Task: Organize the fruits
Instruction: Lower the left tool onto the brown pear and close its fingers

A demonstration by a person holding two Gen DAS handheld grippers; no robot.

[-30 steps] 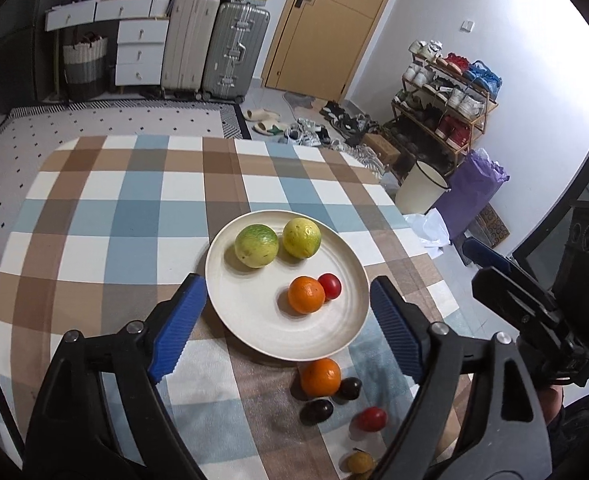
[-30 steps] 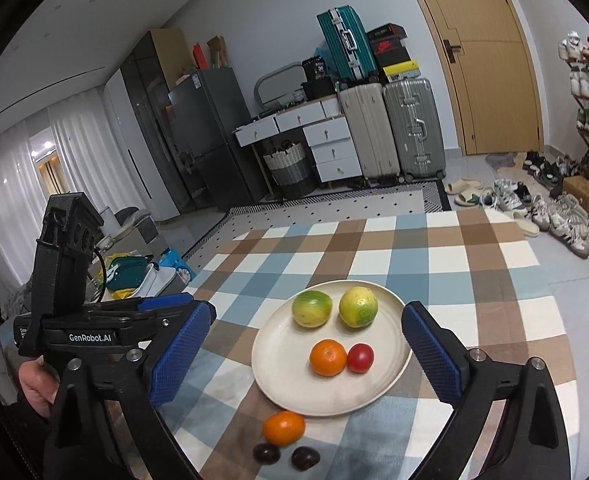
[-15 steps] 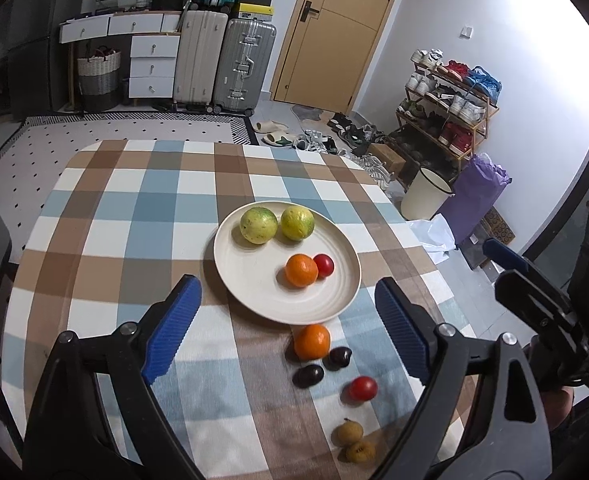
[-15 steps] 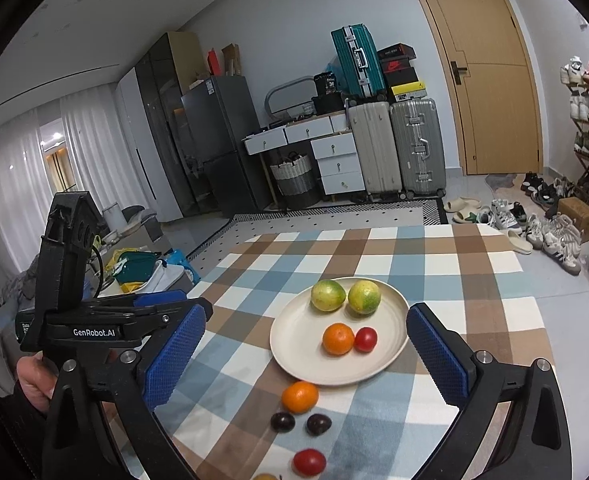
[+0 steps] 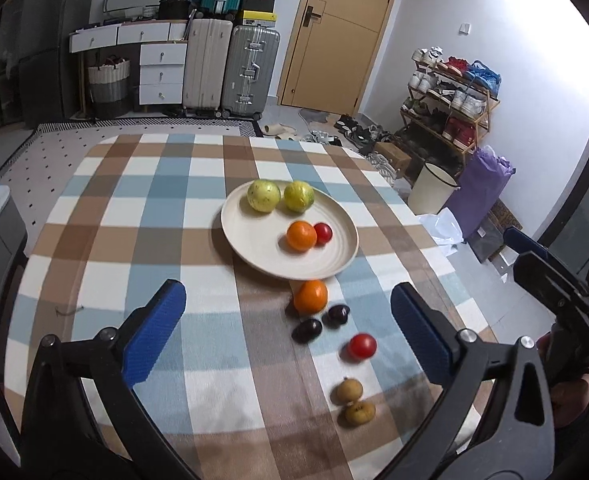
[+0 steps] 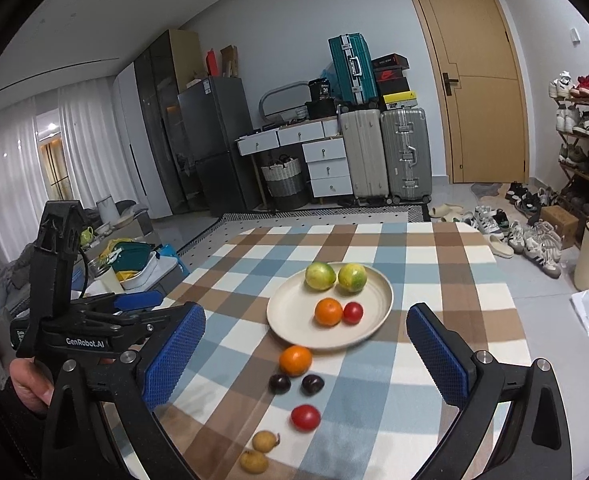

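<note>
A cream plate (image 5: 254,252) (image 6: 294,320) on the checked tablecloth holds two yellow-green citrus fruits (image 5: 263,196) (image 6: 320,276), an orange (image 5: 301,235) (image 6: 328,312) and a small red fruit (image 5: 323,233) (image 6: 353,313). In front of it on the cloth lie another orange (image 5: 310,297) (image 6: 295,359), two dark plums (image 5: 306,330) (image 6: 312,385), a red tomato (image 5: 362,346) (image 6: 305,417) and two small brown fruits (image 5: 349,391) (image 6: 264,441). My left gripper (image 5: 286,336) hangs above the loose fruit, its jaws opening with nothing between them. My right gripper (image 6: 306,356) is open and holds nothing.
The table's far edge faces a rug, suitcases (image 6: 402,156) and white drawers. At the right stand a shoe rack (image 5: 450,96), a cream bin (image 5: 430,192) and a purple bag. A hand (image 6: 26,380) grips the left tool.
Both grippers have drawn back from the plate, so the loose fruit in front of it has come into view. The left jaws stand a little wider.
</note>
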